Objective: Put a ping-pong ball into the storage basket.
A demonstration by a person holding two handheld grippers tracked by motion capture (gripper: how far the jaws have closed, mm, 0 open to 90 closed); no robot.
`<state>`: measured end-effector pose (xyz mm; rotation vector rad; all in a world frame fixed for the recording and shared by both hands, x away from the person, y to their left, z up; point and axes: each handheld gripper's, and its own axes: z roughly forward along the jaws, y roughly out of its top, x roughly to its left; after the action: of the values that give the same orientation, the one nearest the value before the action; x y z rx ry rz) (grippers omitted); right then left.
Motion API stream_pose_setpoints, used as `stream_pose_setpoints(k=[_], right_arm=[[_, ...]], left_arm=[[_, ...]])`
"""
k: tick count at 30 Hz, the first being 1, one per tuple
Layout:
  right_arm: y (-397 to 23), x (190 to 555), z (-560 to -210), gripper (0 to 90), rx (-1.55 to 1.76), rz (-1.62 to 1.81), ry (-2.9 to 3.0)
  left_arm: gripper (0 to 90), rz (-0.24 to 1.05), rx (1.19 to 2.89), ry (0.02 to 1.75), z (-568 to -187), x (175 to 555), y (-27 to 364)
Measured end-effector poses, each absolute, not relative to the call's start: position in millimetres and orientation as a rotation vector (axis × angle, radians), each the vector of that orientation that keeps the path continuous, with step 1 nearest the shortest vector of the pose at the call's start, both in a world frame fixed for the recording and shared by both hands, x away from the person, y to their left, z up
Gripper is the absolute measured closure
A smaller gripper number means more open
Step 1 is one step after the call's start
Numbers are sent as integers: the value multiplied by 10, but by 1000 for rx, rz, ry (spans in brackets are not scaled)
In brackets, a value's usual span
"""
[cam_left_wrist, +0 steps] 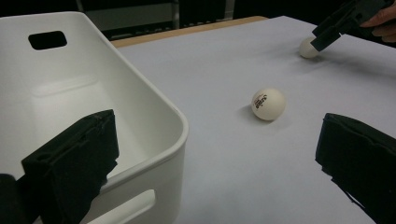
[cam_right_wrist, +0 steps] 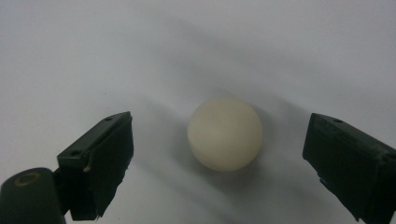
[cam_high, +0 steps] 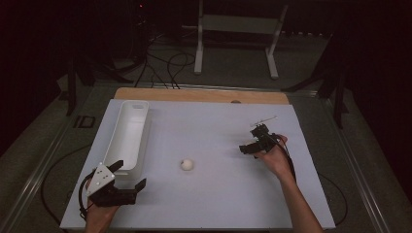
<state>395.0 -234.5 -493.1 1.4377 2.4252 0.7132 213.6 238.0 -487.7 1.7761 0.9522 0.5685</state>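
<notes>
At the table's near left corner the left gripper (cam_high: 130,176) lies low, jaws spread, beside the near end of the white bin (cam_high: 127,132). A printed ball (cam_high: 187,164) rests mid-table. At the right, the right gripper (cam_right_wrist: 219,154) points down, jaws spread around a plain ball (cam_right_wrist: 224,133) without touching.

Dark room; white frame stand (cam_high: 236,29), cables (cam_high: 165,68) on possibly carpeted floor (cam_high: 233,68).

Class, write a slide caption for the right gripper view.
Open right gripper poised around a plain white ball on the white table.
</notes>
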Motion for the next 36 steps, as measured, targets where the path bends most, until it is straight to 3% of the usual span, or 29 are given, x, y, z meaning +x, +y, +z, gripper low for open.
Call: stream_pose_setpoints(k=[10, 25, 36], right_arm=[[-2309, 3984, -4976, 118, 1442, 710, 2415], [-2286, 3994, -5022, 252, 1450, 656, 2416], [-2281, 4006, -5048, 435, 1447, 644, 2421]], left_arm=[[0, 569, 1776, 952, -4877, 2136, 2381], [0, 571, 1778, 951, -4878, 2136, 2379], [0, 574, 1779, 951, -4878, 2135, 2377]])
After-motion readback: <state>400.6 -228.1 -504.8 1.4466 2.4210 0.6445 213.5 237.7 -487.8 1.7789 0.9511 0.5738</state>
